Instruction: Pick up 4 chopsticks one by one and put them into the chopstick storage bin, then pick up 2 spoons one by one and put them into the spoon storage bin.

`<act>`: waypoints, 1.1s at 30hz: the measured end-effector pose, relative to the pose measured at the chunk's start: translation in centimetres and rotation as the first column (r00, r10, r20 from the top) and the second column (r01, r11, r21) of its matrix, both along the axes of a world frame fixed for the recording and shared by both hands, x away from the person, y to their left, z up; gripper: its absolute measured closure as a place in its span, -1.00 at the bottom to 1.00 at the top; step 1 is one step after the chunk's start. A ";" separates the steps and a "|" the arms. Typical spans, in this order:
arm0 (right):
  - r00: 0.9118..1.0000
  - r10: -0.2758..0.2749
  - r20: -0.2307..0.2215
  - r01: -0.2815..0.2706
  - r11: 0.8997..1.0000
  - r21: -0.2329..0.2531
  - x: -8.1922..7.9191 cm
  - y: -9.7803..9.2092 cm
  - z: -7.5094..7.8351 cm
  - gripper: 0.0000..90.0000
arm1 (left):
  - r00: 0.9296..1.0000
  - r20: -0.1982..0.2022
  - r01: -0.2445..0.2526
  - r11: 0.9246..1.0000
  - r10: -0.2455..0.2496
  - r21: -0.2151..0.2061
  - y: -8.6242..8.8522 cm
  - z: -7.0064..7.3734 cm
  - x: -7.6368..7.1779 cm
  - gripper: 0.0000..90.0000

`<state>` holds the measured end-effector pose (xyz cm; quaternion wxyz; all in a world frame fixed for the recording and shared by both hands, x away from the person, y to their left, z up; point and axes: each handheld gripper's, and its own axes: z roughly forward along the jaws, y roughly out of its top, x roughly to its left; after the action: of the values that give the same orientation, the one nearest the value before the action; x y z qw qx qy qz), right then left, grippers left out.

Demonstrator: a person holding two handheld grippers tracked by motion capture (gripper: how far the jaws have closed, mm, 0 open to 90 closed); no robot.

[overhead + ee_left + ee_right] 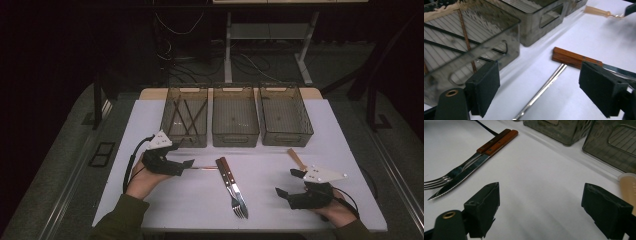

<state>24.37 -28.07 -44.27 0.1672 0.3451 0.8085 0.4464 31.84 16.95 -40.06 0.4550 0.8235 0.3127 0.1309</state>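
A fork (pixel 235 192) and a knife (pixel 239 190) with brown wooden handles lie side by side at the middle of the white table (pixel 270 200). A thin metal chopstick (pixel 204 168) lies just left of their handles. My left gripper (pixel 182 156) is open at the chopstick's left end; in the left gripper view the chopstick (pixel 544 88) runs on the table between the open jaws of my left gripper (pixel 541 85). A beige-handled utensil (pixel 296 158) lies by my right gripper (pixel 289 182), which is open and holds nothing. In the right gripper view my right gripper (pixel 540 210) stands over bare table, with the beige handle (pixel 627 186) beside its right jaw.
Three see-through grey bins stand in a row at the back of the table. The left bin (pixel 185 116) holds several chopsticks. The middle bin (pixel 235 116) and the right bin (pixel 284 115) look bare inside. Beyond the table stand desk legs and cables on the floor.
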 end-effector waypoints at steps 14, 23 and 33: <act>0.998 -0.055 -0.019 0.056 0.998 0.005 0.4 -0.5 0.2 -0.66 | 0.997 -0.011 0.073 0.996 -0.074 -0.053 -0.1 -2.8 -3.7 -0.94; 0.995 -0.100 -0.021 0.101 0.995 0.027 1.3 -0.7 1.4 -0.66 | 0.996 -0.026 0.089 0.996 -0.089 -0.028 -0.3 -3.7 -4.0 -1.00; 0.992 -0.106 -0.067 0.103 0.994 -0.037 2.8 -1.2 2.1 -0.66 | 0.995 -0.051 0.084 0.996 -0.085 -0.023 -0.4 -4.0 -3.8 -1.00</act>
<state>27.21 -29.30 -42.16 0.1682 0.3992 0.8020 0.4114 28.00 16.56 -44.03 0.4603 0.8344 0.2905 0.0867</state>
